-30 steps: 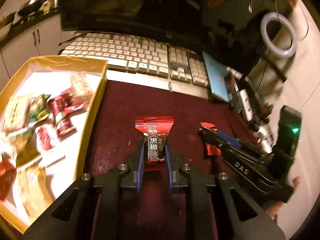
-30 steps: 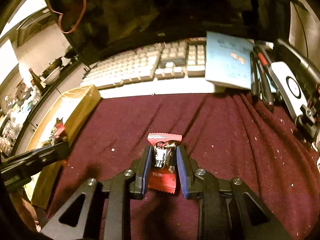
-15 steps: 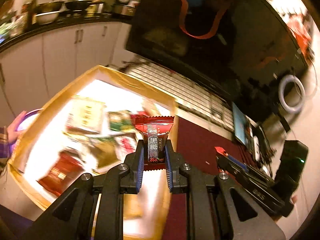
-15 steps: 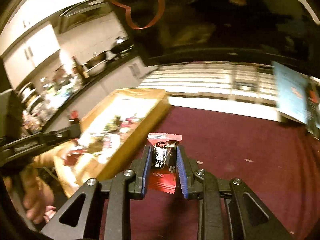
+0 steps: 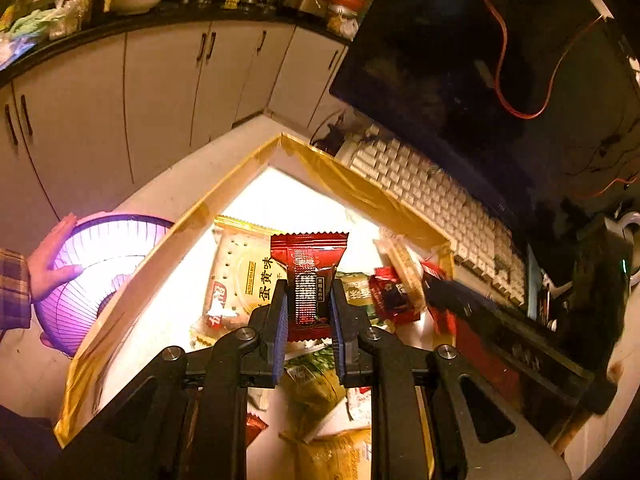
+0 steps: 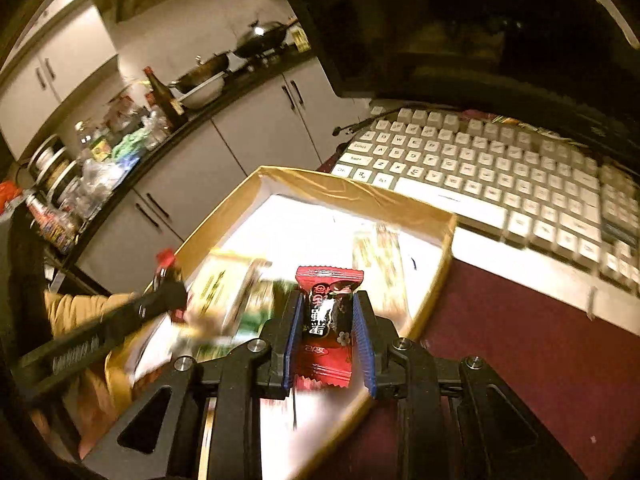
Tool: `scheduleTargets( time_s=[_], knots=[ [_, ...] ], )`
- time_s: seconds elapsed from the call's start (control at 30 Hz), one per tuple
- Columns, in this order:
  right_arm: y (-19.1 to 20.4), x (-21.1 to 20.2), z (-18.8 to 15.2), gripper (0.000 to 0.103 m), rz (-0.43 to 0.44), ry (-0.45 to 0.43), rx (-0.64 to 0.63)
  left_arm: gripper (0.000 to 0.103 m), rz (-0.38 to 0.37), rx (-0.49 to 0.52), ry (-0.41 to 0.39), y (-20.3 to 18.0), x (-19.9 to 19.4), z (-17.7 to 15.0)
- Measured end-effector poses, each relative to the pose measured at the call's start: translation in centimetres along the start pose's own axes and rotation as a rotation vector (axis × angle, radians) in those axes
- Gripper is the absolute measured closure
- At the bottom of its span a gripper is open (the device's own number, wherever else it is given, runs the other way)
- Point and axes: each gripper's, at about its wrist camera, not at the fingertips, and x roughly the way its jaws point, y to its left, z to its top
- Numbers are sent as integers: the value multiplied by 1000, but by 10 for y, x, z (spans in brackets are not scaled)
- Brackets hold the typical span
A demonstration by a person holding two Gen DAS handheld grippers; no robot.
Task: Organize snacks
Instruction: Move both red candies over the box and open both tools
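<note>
Left wrist view: left gripper (image 5: 307, 300) clamped red candy packet (image 5: 308, 276) upright, above gold-rimmed box (image 5: 352, 184); right gripper (image 6: 328, 328) likewise clamped dark candy packet (image 6: 329, 320) over near rim

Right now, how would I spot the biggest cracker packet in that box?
Find the gold-rimmed box left of the white keyboard. Against its left wall lies the pale cracker packet, the only one with a round cracker picture and bold yellow Chinese characters.

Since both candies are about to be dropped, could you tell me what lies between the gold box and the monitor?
In both wrist views, a white keyboard lies between the gold box and the dark monitor.
</note>
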Motion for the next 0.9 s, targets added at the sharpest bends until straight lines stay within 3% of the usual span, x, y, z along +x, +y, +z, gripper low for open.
scheduleTargets(
  time_s=[0.4,0.57,0.67,0.73,0.8,0.83,0.9],
  knots=[
    [18,52,38,77,-50,103,-59,87,27,-9,58,11,13,0],
    [14,72,37,72,-63,155,-24,87,55,16,100,7,21,-1],
    [5,72,34,65,-14,159,41,85,81,44,103,2,20,-3],
    [-1,59,34,60,13,127,85,80,80,47,95,0,16,-5],
    [-2,36,31,51,32,75,95,60,92,49,67,-2,7,-8],
    [-1,25,28,49,38,51,89,54,100,54,41,-4,1,-11],
    [3,-1,17,46,59,7,66,34,116,70,-12,-11,-14,-19]
  ],
)
